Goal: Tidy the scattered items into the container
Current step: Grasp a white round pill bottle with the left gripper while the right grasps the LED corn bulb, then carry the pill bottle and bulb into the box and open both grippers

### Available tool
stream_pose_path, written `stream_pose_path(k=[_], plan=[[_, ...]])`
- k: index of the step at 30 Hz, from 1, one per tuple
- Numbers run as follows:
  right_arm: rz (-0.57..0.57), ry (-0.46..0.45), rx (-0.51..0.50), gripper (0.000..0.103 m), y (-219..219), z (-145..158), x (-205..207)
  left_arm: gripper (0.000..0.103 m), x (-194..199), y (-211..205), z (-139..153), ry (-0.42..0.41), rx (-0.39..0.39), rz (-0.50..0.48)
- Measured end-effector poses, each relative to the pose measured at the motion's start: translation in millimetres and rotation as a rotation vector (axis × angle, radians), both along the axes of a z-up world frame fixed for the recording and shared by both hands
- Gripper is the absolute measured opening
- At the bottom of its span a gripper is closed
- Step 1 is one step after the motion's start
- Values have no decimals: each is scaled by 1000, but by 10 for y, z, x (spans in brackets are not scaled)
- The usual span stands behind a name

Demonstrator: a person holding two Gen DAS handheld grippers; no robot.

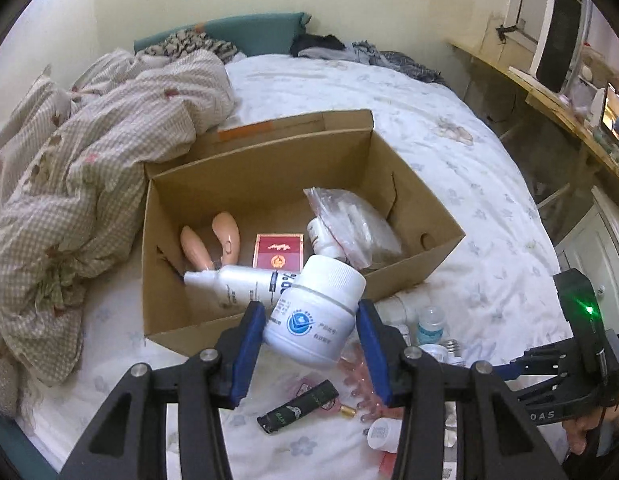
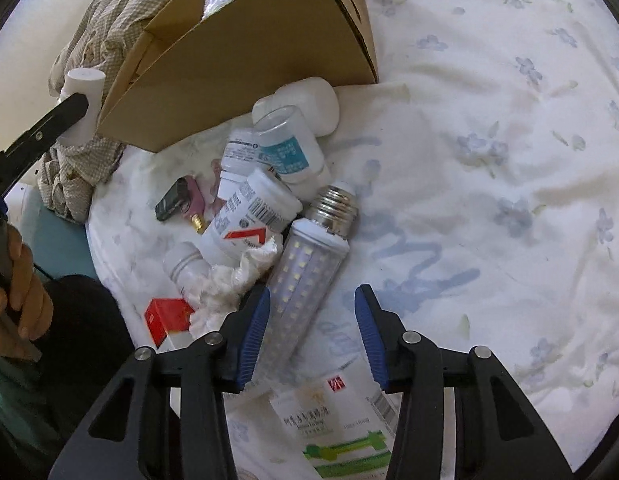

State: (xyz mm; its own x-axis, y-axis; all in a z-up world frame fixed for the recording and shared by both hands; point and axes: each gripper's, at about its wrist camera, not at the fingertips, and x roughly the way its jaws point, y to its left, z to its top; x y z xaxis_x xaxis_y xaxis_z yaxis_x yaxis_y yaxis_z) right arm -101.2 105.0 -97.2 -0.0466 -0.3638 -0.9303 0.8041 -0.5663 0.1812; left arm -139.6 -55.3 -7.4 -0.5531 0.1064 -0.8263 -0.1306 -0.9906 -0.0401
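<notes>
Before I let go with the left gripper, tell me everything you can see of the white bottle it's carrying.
The white bottle is a squat plastic jar with a wide ribbed screw cap, closed, and a label bearing a blue round logo and small print. It is clamped across its body by the left gripper, a blue pad on either side, and tilts with the cap up and to the right. It hangs at the cardboard box's near wall, not yet inside. Only the pads appear to touch it.

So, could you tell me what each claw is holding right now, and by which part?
The left claw grips a white pill bottle across its body, just below the cap, tilted over the cardboard box. The right claw is open and holds nothing.
</notes>
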Motion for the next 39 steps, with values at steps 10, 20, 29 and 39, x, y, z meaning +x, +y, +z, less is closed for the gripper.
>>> stream_pose_path(k=[10,20,29,39], plan=[[-79,-49,-34,42,-108,-162,-33,47,75,-82,128,26,49,-3],[-98,121,-97,35,145,628,-81,47,30,-406,306,84,156,95],[-27,291,-244,35,-425,1636,-67,47,-300,-884,242,82,280,226],[57,391,-64,35,-1460,1312,-218,48,-686,-869,-85,-19,218,228]])
